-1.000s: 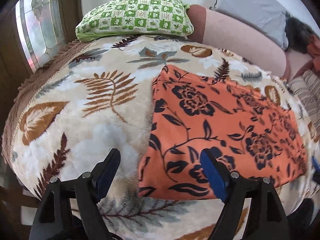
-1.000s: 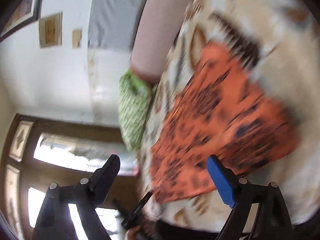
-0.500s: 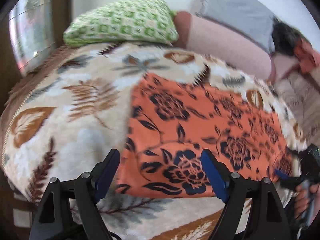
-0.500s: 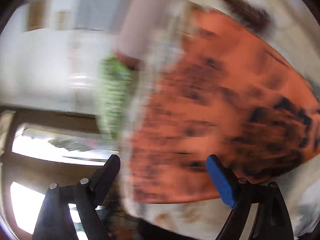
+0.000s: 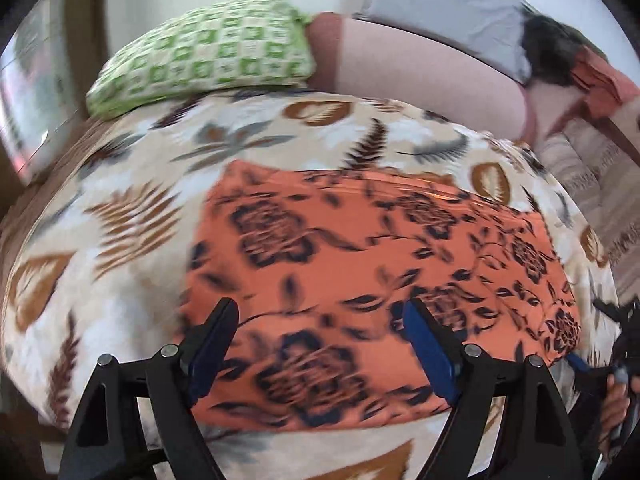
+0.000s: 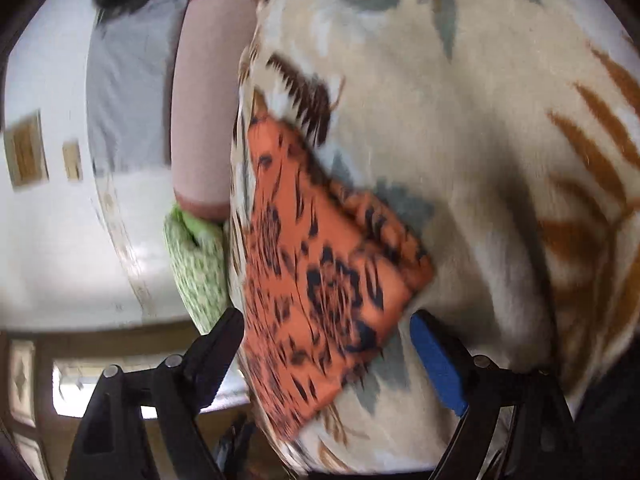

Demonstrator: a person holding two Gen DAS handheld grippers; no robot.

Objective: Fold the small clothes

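Note:
An orange cloth with dark floral print [image 5: 360, 280] lies flat and folded on a leaf-patterned blanket [image 5: 120, 220]. My left gripper [image 5: 320, 344] is open, its jaws spread over the cloth's near edge, holding nothing. My right gripper [image 6: 328, 344] is open at the cloth's right end [image 6: 320, 280], its view rolled sideways, with the cloth corner between the jaws. The right gripper also shows in the left wrist view [image 5: 616, 360] at the cloth's right corner, held by a hand.
A green checked pillow [image 5: 208, 52] lies at the blanket's far edge, beside a pink bolster [image 5: 420, 68] and a grey pillow [image 5: 440, 4]. A window [image 5: 24, 92] is at the left. Striped fabric [image 5: 592, 184] lies at the right.
My left gripper has moved right and forward over the cloth's near edge. My right gripper has swung in to the cloth's right end. Both stay open.

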